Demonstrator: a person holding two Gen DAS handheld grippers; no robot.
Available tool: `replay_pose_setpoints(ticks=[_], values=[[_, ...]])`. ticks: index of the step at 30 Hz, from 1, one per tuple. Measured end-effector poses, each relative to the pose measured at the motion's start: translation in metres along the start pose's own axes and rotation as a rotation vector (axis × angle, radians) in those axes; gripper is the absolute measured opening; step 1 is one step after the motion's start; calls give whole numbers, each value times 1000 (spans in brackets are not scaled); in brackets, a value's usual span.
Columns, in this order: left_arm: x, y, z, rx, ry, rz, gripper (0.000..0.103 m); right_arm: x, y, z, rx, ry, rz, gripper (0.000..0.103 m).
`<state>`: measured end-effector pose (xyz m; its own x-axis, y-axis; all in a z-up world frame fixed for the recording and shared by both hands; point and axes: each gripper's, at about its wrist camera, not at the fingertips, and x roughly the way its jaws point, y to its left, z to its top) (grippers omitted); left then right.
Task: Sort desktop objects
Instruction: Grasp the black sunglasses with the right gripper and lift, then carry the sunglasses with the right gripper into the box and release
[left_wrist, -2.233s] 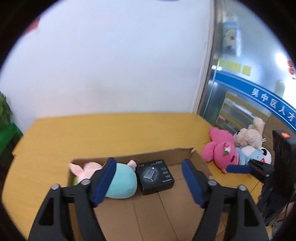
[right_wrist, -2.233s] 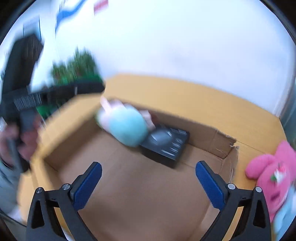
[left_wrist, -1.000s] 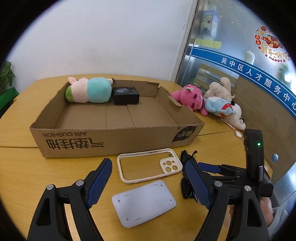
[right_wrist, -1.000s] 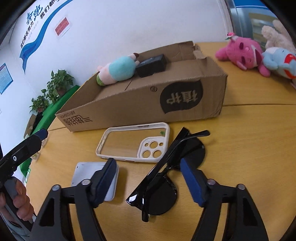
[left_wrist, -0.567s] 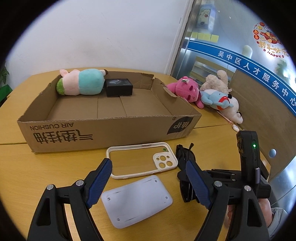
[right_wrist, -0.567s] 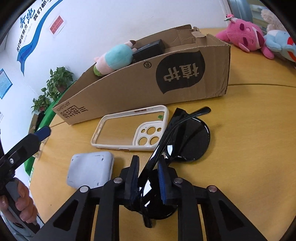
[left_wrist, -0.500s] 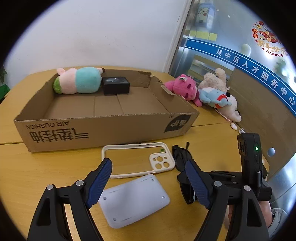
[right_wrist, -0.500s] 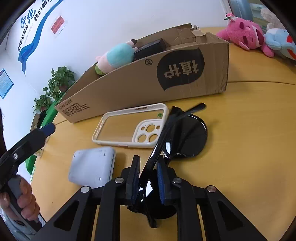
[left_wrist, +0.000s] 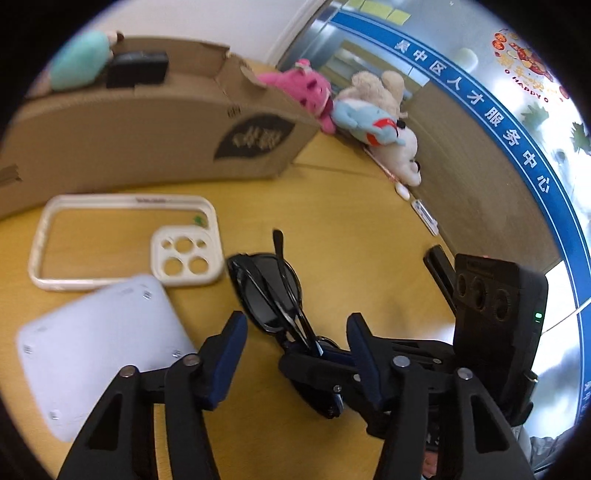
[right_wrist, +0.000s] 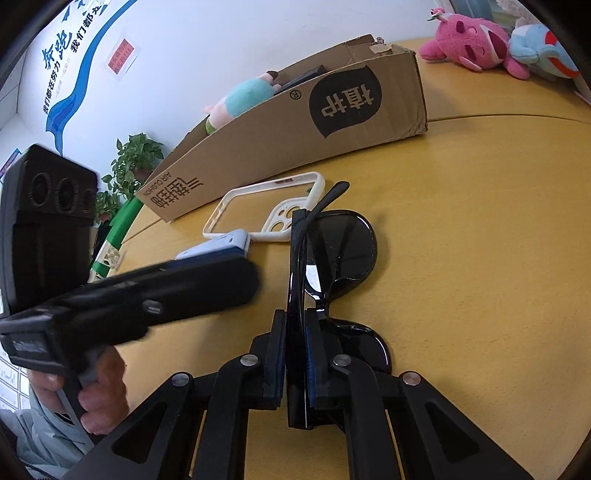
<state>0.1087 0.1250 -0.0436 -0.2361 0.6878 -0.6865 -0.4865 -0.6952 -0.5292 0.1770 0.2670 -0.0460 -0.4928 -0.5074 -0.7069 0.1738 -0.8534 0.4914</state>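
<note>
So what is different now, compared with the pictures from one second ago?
The right hand-held gripper has shut on the sunglasses. The left hand-held gripper came lower and nearer to them, its jaws closing, nothing between them. The phone case, white pad and box stayed put.

Cardboard box (left_wrist: 147, 122) print blurred — white pad (left_wrist: 96, 343) smeared, edge-cropped.
</note>
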Motion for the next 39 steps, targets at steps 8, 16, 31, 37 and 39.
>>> replay_pose_setpoints(ticks=[8, 16, 31, 37, 39], values=[[12, 8, -6, -82, 34, -34, 22, 0, 6, -4, -24, 6, 12, 8], [4, 2, -7, -76, 5, -29, 16, 0, 11, -4, -46, 12, 12, 7], [-77, -36, 58, 74, -204, -14, 11, -43, 68, 59, -192, -146, -12, 7], [-120, -51, 111, 144, -305, -6, 11, -66, 104, 116, -295, -244, -30, 7], [-131, -52, 129, 152, -327, -12, 11, -71, 114, 136, -322, -265, -32, 7]])
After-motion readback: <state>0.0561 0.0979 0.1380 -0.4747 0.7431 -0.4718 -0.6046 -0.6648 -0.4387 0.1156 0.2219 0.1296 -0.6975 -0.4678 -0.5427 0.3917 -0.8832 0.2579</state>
